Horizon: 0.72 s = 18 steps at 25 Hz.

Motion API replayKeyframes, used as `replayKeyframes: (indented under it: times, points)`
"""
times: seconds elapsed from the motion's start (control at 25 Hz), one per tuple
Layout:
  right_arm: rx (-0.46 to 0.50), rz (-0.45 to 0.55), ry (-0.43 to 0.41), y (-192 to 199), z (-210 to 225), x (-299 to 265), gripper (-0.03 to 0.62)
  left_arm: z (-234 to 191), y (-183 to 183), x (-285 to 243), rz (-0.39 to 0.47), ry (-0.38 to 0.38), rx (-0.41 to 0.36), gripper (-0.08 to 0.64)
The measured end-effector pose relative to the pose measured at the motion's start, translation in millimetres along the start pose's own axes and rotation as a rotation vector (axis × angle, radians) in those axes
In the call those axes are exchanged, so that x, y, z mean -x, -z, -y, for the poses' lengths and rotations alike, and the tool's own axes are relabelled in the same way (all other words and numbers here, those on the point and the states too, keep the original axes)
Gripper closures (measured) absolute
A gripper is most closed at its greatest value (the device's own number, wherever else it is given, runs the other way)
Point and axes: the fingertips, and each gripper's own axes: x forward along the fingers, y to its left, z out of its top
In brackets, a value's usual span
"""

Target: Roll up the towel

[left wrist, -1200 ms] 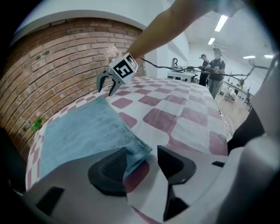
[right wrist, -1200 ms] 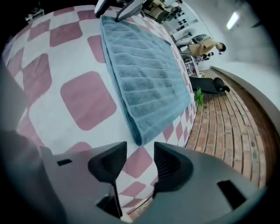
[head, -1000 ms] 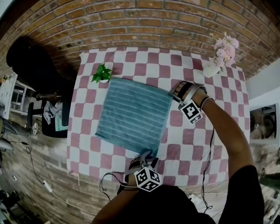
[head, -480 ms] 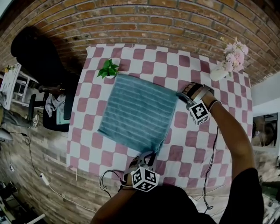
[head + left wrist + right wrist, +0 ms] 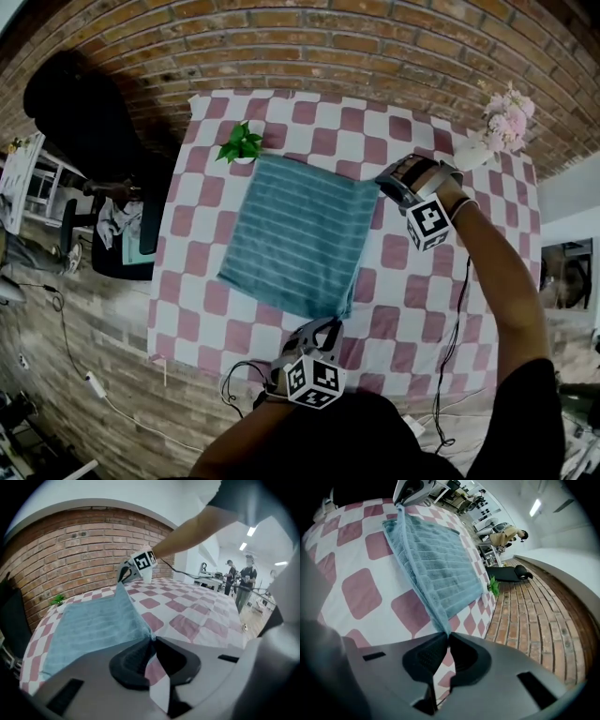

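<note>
A blue-green striped towel (image 5: 295, 234) lies spread on the red-and-white checked table (image 5: 412, 281). My left gripper (image 5: 330, 326) is shut on the towel's near right corner, whose cloth (image 5: 93, 625) runs up into the pinched jaws (image 5: 152, 639). My right gripper (image 5: 382, 186) is shut on the far right corner, with the towel (image 5: 436, 564) hanging from its jaws (image 5: 447, 637). Both pairs of jaws have just been closing on the cloth. The towel's right edge is lifted off the table between the two grippers; the rest lies flat.
A small green potted plant (image 5: 241, 145) stands at the towel's far left corner. A white vase of pink flowers (image 5: 497, 122) sits at the table's far right. A dark chair (image 5: 141, 225) stands left of the table on the brick floor. People stand far off (image 5: 241, 581).
Both grippers have shut on the towel's right-hand corners and risen. The right edge of the towel has come up off the table with them.
</note>
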Motion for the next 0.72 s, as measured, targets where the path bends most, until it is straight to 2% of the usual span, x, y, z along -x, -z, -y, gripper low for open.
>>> replayKeyframes:
  times: [0.04, 0.12, 0.24, 0.36, 0.52, 0.56, 0.6, 0.72]
  points:
    - [0.008, -0.009, -0.008, 0, -2, -2, 0.569, 4, 4, -8, -0.025, -0.005, -0.034, 0.510]
    - [0.000, -0.021, -0.023, 1, -8, -5, 0.569, 13, 9, -20, -0.066, -0.001, -0.090, 0.425]
    - [-0.025, -0.016, -0.044, -2, -16, -8, 0.569, 25, 15, -35, -0.126, 0.016, -0.155, 0.344]
    - [-0.023, -0.003, -0.039, -3, -21, -10, 0.569, 29, 18, -42, -0.160, 0.023, -0.190, 0.362]
    - [-0.016, 0.001, -0.018, -3, -18, -10, 0.569, 24, 19, -43, -0.203, 0.076, -0.121, 0.378]
    - [-0.017, 0.008, -0.018, -4, -19, -10, 0.569, 21, 19, -43, -0.213, 0.089, -0.102, 0.440]
    - [-0.019, 0.014, -0.019, -4, -20, -10, 0.569, 18, 19, -43, -0.221, 0.107, -0.087, 0.454]
    - [-0.020, 0.018, -0.020, -4, -22, -10, 0.569, 17, 17, -45, -0.250, 0.145, -0.127, 0.451]
